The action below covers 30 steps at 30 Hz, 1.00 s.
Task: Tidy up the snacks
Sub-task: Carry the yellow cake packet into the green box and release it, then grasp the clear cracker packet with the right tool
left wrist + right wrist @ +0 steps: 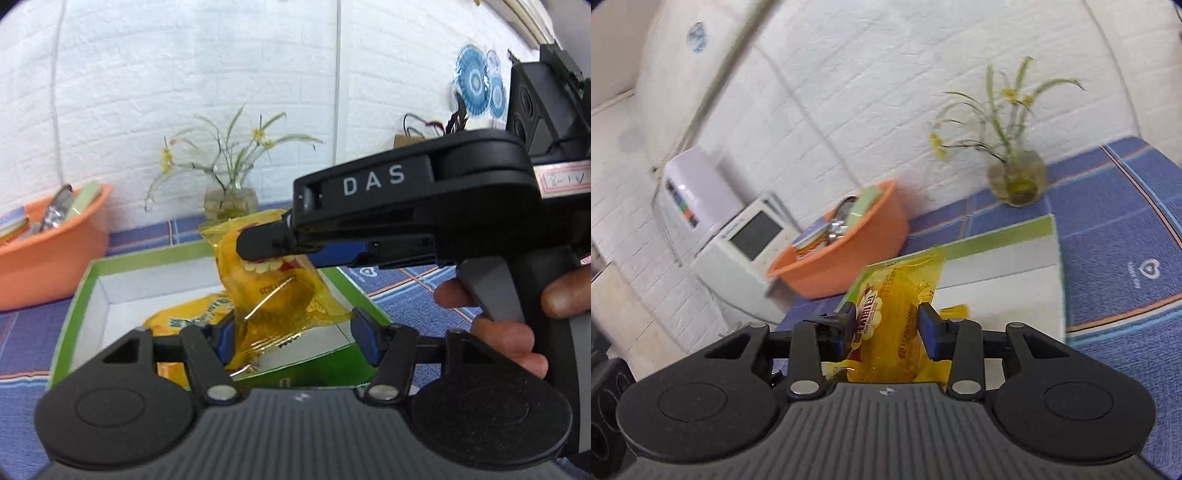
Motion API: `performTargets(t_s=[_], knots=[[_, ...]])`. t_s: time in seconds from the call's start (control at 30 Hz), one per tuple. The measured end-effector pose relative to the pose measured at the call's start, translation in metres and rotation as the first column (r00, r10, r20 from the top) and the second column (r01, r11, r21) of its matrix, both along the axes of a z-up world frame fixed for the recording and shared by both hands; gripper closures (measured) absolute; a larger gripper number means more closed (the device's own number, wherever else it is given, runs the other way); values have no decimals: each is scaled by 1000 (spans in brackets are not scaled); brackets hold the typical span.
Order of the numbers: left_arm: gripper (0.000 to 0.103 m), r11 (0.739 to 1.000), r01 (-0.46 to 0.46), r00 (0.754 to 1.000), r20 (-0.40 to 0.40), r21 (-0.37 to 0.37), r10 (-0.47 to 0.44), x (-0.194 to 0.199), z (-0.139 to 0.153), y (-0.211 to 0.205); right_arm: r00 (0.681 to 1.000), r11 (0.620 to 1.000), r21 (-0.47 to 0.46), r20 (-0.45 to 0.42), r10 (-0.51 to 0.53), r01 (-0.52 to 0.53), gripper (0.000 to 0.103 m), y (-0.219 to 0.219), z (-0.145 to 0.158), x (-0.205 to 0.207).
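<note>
- Left wrist view: your left gripper [291, 334] has a yellow snack packet [273, 291] hanging between its blue pads [364, 338]; the right pad meets the wrapper's edge, the left pad is partly hidden behind it, so you cannot tell whether the wrapper is truly pinched.
- Your right gripper [258, 249] reaches in from the right and clamps the same packet near its top, over the green-rimmed box [88, 284].
- Another yellow packet [184, 317] lies inside that box. An orange basin [55, 258] with more snacks sits to the left on the blue checked cloth [22, 332].
- Right wrist view: your right gripper [886, 328] holds the yellow snack packet [897, 314], both pads pressed on its sides, above the box [997, 236].
- The basin [849, 254] stands behind to the left, and a glass vase of flowers [1015, 177] by the wall.
</note>
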<state>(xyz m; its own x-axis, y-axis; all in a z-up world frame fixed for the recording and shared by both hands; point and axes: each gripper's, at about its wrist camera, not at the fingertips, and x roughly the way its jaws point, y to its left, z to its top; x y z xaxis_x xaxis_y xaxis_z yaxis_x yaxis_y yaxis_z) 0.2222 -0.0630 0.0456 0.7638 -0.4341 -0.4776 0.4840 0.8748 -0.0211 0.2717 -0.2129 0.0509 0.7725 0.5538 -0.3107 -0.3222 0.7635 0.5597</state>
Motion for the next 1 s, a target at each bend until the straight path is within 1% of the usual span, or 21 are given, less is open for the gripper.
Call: performTargets(t_s=[0.07,0.17,0.2,0.23,0.27,0.33,0.4,0.43,0.47,0.53,0.6,0.67,0.73,0.8,0.87,0.93,1.0], knots=[[37,1000,-6,999,-41,1,6,15,-5,-6,1000,1000,8,-20,-17,17,38,-3,-7,9],[34,999,-35,996,-77,19,36,27,-13,-7,998,998,58,-64,-28,32,21,-13,-14,15],[33,999,-39,996,-75,19,40,26,-14,-3,997,996,80,-69,-39,45,12,-18,-14,13],[32,998,-53,996,-65,19,54,23,-15,2,997,993,100,-63,-54,60,9,-23,-14,8],[30,998,-67,996,-56,21,68,20,-13,6,996,991,113,-54,-65,70,8,-27,-13,2],[28,996,-84,996,-32,10,84,13,-8,15,997,987,142,-40,-71,76,3,-36,-9,-9],[24,996,-84,996,-20,-5,84,2,-2,25,997,979,187,-35,-75,81,1,-44,-7,-22],[18,997,-83,996,-12,-3,83,-1,1,29,996,974,211,-36,-80,85,0,-47,-7,-27],[14,995,-95,995,2,1,95,-5,3,32,995,968,233,-41,-88,95,0,-49,-5,-32],[10,993,-120,992,37,-2,120,-16,5,41,996,961,262,-31,-86,91,0,-54,-4,-45],[9,991,-134,989,60,-18,134,-30,7,50,998,967,247,-6,-57,57,0,-54,-3,-63],[7,987,-151,986,65,-50,154,-50,8,58,1000,979,200,13,-25,22,0,-54,-6,-82],[7,985,-154,985,65,-75,159,-68,7,59,1000,989,147,10,-12,11,0,-55,-12,-100],[6,989,-120,988,86,-87,127,-93,7,52,999,991,124,-18,-43,45,0,-62,-20,-116],[6,995,-52,993,106,-85,61,-114,5,36,994,989,116,-64,-89,96,0,-73,-26,-126],[5,998,36,993,114,-60,-28,-132,0,13,985,986,103,-127,-120,134,0,-87,-31,-131],[5,993,114,987,114,-19,-111,-146,-7,-12,972,984,77,-188,-141,158,0,-98,-36,-133]])
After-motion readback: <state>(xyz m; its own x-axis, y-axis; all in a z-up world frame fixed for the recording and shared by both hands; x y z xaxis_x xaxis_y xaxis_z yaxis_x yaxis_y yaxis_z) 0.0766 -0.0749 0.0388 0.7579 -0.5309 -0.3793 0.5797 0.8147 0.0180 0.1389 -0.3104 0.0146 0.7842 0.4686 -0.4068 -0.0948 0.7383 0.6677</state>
